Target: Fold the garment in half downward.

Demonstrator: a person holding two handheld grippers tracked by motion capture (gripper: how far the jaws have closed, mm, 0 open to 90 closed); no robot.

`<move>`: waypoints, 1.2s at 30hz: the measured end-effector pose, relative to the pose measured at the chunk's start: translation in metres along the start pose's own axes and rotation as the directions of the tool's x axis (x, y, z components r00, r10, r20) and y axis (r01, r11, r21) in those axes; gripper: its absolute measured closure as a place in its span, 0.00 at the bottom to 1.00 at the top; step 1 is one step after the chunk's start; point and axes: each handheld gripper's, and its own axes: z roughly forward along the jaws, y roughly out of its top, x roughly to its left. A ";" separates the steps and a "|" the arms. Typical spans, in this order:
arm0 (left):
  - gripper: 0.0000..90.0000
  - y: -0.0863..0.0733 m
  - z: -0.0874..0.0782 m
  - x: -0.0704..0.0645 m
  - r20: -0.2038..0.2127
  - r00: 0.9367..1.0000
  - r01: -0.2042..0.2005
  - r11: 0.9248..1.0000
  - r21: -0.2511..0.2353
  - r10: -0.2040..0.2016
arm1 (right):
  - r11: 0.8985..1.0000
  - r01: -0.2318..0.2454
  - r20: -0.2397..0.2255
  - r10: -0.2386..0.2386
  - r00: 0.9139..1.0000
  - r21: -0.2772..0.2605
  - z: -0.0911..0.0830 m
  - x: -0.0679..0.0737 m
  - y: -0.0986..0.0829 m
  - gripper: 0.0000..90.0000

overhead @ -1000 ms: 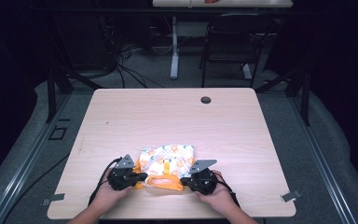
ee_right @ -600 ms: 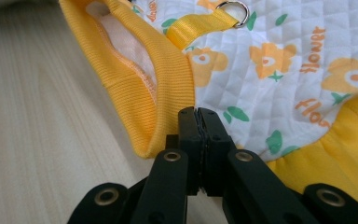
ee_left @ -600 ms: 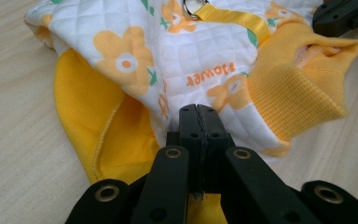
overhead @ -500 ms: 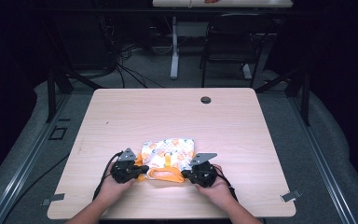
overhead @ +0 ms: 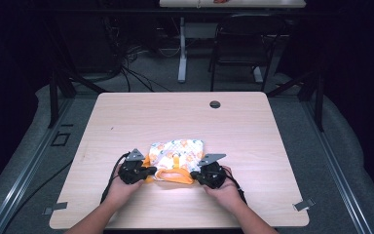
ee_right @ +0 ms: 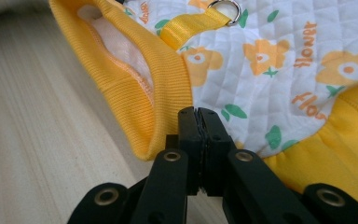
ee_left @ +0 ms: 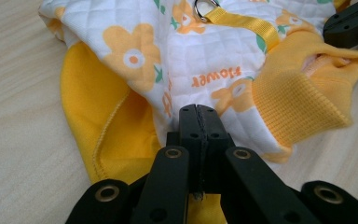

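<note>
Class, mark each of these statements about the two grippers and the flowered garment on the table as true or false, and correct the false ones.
1. The left gripper is shut on the garment. True.
2. The right gripper hangs open above the table. False: it is shut on the garment's edge.
3. The garment has blue stripes. False: white quilted fabric with orange flowers and yellow trim.
4. A metal ring sits on a yellow strap. True.

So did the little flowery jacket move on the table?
Yes. The flowery jacket slid toward the person's edge, farther from the round hole in the table, pulled by both grippers.
</note>
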 end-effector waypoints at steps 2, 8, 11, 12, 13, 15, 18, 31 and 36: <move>1.00 0.000 0.001 0.001 0.001 1.000 0.007 1.000 -0.003 -0.007 | 1.000 -0.006 0.006 0.006 1.000 0.001 0.001 -0.002 0.001 0.99; 1.00 0.001 0.003 0.005 0.007 1.000 0.028 0.999 -0.018 -0.028 | 1.000 -0.005 0.019 0.005 1.000 0.014 0.003 -0.006 0.006 0.99; 1.00 0.001 0.004 0.007 0.011 0.999 0.044 0.999 -0.028 -0.044 | 1.000 -0.007 0.023 0.007 1.000 0.012 0.004 -0.007 0.007 0.99; 1.00 0.002 0.004 0.008 0.010 0.999 0.054 0.998 -0.029 -0.054 | 1.000 -0.009 0.025 0.009 1.000 0.006 0.005 -0.009 0.008 0.99; 1.00 0.002 0.004 0.008 0.010 0.999 0.054 0.998 -0.029 -0.054 | 1.000 -0.009 0.025 0.009 1.000 0.006 0.005 -0.009 0.008 0.99; 1.00 0.004 0.005 0.008 0.005 0.999 0.047 0.999 -0.019 -0.047 | 1.000 -0.017 0.024 0.017 1.000 0.008 0.005 -0.010 0.008 0.99; 1.00 0.010 0.008 0.008 -0.015 1.000 0.027 1.000 -0.002 -0.027 | 1.000 -0.011 0.029 0.011 1.000 0.009 0.006 -0.012 0.009 0.98; 1.00 0.011 0.011 0.011 -0.019 0.999 0.047 0.999 -0.018 -0.048 | 1.000 -0.025 0.039 0.025 0.999 0.007 0.008 -0.017 0.012 0.98; 1.00 0.011 0.011 0.011 -0.018 0.998 0.060 0.998 -0.018 -0.060 | 0.999 -0.032 0.041 0.032 0.999 0.008 0.009 -0.018 0.013 0.98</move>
